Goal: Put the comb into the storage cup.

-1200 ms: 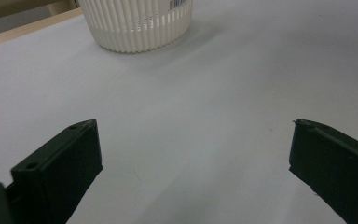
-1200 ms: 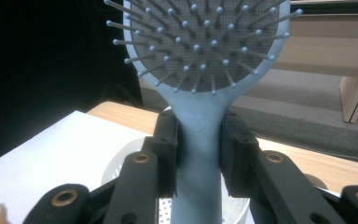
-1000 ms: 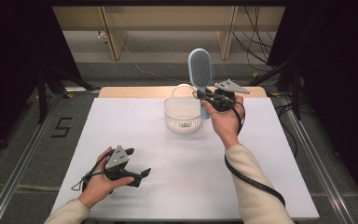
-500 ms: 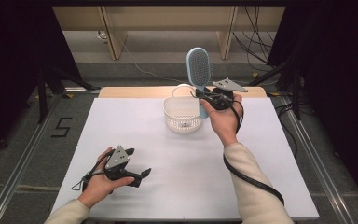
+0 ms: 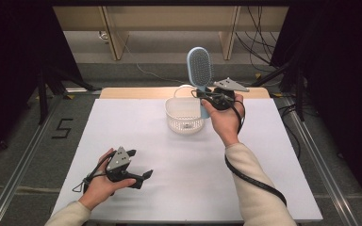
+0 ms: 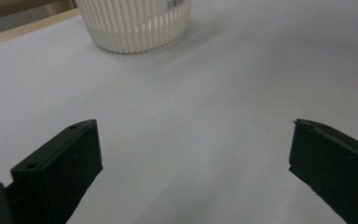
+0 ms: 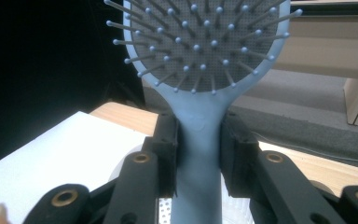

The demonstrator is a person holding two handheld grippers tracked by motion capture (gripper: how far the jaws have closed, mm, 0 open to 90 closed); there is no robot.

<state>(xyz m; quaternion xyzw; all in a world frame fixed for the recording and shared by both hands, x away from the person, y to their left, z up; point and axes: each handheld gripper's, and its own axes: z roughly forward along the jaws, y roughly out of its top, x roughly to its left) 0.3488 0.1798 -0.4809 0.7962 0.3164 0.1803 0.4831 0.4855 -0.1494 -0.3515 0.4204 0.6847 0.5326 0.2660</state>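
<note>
At far right edge of basket (image 5: 184, 115): brush (image 5: 200, 67), upright, handle down, clamped in right gripper (image 5: 206, 99); left gripper (image 5: 139, 179) agape, empty, well apart, near left

A pale blue hairbrush (image 5: 200, 68) with a grey bristle pad is showing beside the ribbed white basket (image 5: 184, 115) on the white tabletop (image 5: 169, 155).

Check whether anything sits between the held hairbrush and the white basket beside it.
Nothing visible does. The right gripper is shut on the handle of the blue hairbrush, which stands upright at the right rim of the white basket. The basket's inside looks empty from above. The left gripper rests open, well away near the front of the table.
</note>
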